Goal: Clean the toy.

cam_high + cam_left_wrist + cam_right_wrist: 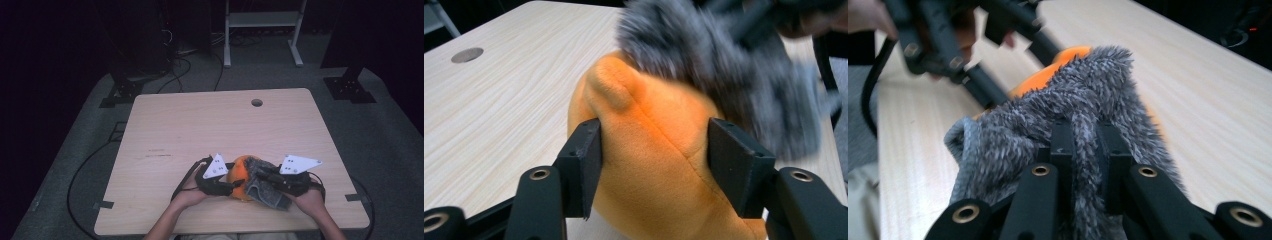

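**Layout at the near edge of the surface**

A plush toy (239,176) sits on the surface (200,125), close to its near edge and a little right of centre. A furry cloth (262,187) lies over the toy's right side and hangs down toward the near right. The left hand-held gripper (235,184) is at the toy's left, the right hand-held gripper (261,172) at its right, on the cloth. A round hole (257,102) lies near the far edge.

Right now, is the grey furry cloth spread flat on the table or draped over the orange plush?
Draped: the grey furry cloth lies over the orange plush, pinched by the right gripper.
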A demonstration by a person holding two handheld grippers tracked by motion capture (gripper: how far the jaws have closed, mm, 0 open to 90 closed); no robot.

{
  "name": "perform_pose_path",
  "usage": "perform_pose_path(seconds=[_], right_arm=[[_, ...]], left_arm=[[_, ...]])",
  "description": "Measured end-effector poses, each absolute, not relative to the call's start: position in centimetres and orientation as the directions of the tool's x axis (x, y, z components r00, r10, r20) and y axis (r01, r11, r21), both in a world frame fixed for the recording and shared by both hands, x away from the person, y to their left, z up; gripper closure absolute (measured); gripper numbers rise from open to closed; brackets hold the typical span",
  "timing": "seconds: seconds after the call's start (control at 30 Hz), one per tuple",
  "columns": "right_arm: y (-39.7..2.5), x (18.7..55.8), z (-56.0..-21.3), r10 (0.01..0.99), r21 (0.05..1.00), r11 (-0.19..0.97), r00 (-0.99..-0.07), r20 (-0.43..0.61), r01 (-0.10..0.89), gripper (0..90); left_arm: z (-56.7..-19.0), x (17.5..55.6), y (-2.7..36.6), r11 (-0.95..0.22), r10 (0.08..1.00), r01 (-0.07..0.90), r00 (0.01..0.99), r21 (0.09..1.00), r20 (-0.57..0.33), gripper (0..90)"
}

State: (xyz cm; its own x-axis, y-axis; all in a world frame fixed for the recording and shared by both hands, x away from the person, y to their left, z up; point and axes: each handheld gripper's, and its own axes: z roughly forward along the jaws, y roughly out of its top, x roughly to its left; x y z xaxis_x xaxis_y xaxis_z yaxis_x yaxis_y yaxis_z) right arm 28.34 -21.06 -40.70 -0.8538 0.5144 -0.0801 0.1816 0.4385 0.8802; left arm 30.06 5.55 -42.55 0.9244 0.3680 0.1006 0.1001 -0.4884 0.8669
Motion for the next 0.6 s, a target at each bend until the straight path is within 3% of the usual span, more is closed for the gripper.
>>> perform_pose_path(seconds=[0.2,0.47,0.6], right_arm=[[-19.8,28.3,-39.7,0.456,0.888,0.436,-0.887,-0.079,0.145,79.7],[-23.1,29.9,-41.4,0.528,0.874,0.405,-0.849,0.019,0.271,79.7],[-22.4,29.0,-40.0,0.490,0.907,0.360,-0.871,0.014,0.217,79.7]], left_arm=[[-42.6,29.4,5.5,-0.542,0.271,0.004,0.947,0.841,0.170,42.6],[-42.6,29.4,5.6,-0.541,0.271,0.001,0.947,0.841,0.173,42.9],[-42.6,29.0,5.3,-0.543,0.229,-0.040,0.954,0.838,0.194,42.9]])
